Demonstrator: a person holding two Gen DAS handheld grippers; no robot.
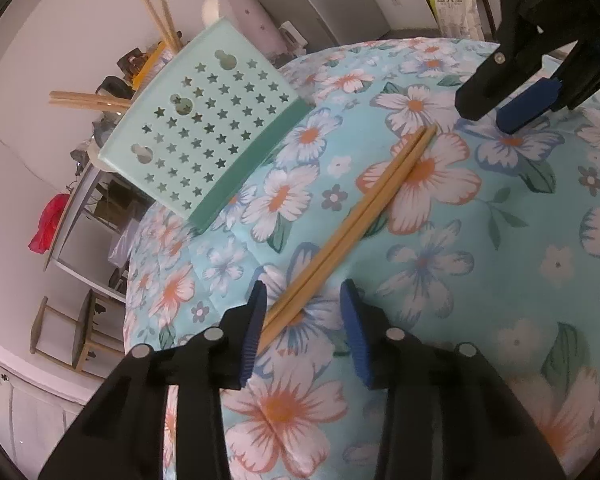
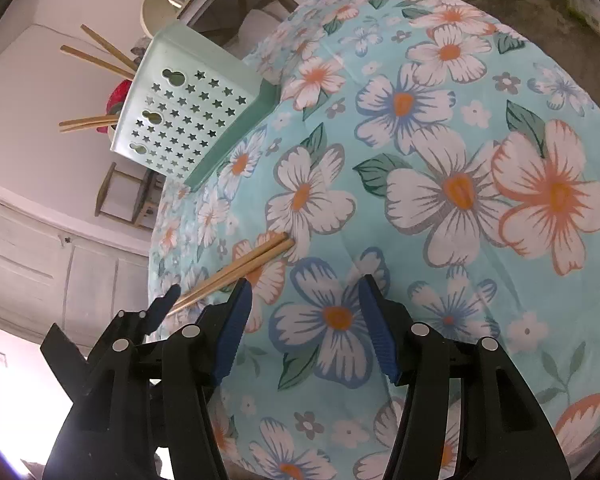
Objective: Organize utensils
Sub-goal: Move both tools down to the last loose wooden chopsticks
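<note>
Two chopsticks [image 1: 352, 224] lie side by side on the flowered tablecloth [image 1: 480, 272], and I have my left gripper [image 1: 306, 332] down over their near ends. Its blue pads [image 1: 256, 328] stand apart with the pair between them; the left pad sits right against the sticks, the right pad is clear of them, so I see no pinch. My right gripper [image 2: 304, 320] hovers over bare cloth just beside the far ends of the same pair, fingers spread and empty. At the table's edge stands the mint-green utensil holder [image 1: 208, 128] with star-shaped holes, and more chopsticks [image 1: 160, 12] poke out of its top, leaning at different angles.
</note>
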